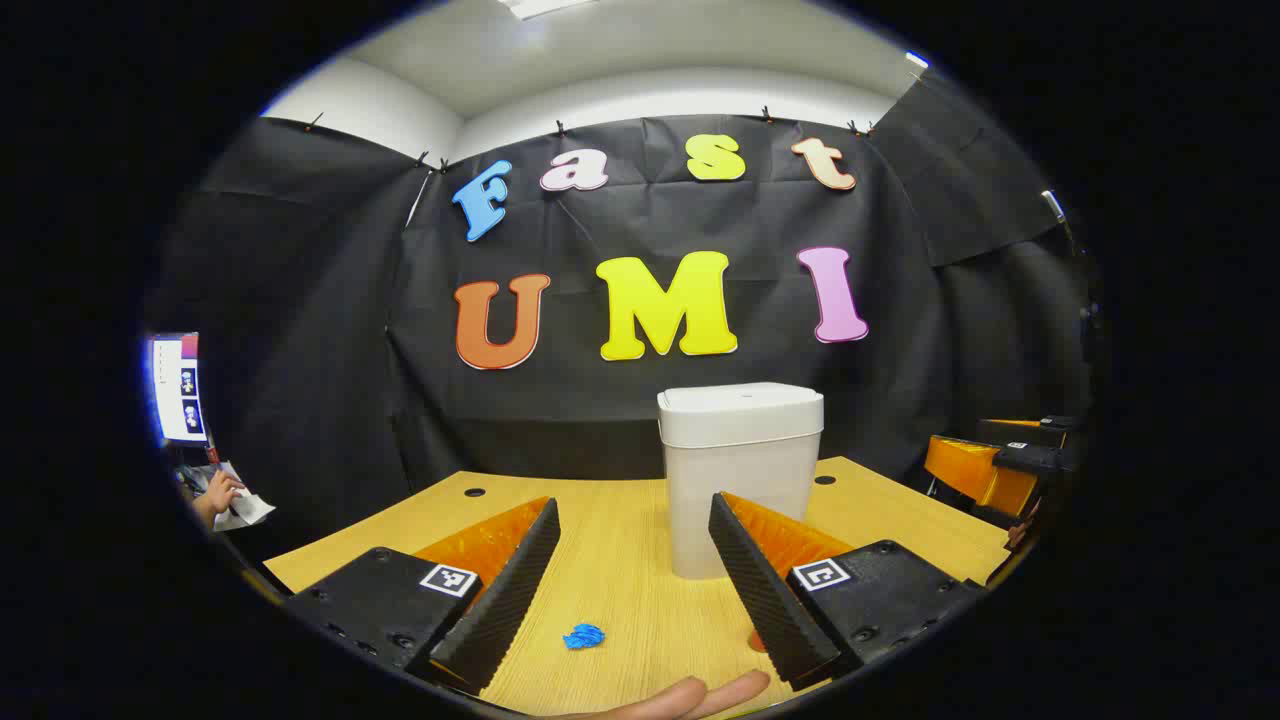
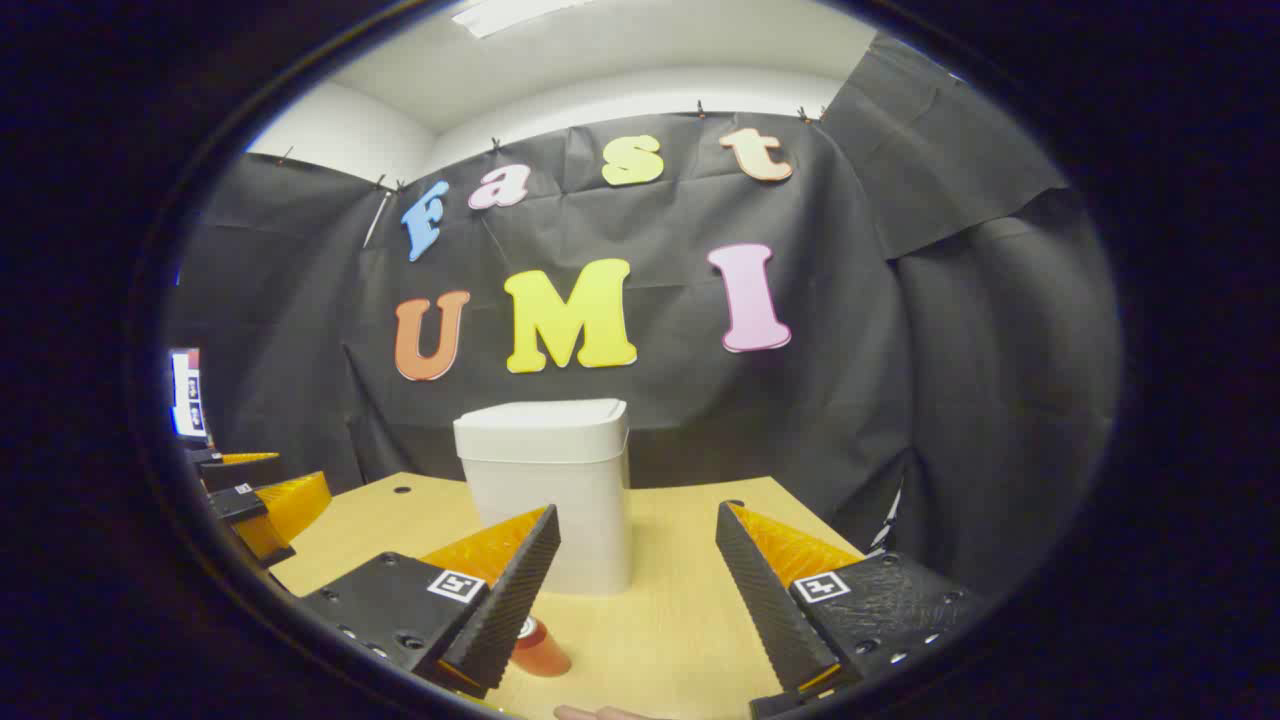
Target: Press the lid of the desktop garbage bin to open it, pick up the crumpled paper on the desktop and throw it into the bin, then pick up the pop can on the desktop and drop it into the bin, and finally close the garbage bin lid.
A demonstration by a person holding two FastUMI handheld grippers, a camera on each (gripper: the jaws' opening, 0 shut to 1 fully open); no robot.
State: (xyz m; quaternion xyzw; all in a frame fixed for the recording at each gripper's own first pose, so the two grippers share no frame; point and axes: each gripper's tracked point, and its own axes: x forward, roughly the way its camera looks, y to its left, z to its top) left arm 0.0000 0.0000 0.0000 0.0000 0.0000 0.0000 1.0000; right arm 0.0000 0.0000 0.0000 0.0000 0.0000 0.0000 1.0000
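White bin, lid closed, ahead of both wide-spread grippers; blue paper lies crumpled between left fingers.

The bin is being kept toward the back of the table, lid on; the paper and can are lying before it.

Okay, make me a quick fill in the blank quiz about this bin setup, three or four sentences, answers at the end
1. The lid of the garbage bin is ____.
2. The crumpled paper lying on the desktop is ____ in colour.
3. The jaws of the left gripper stand ____.
4. In the right gripper view, the pop can lies beside the right gripper's ____ finger.

Answers: closed; blue; open; left
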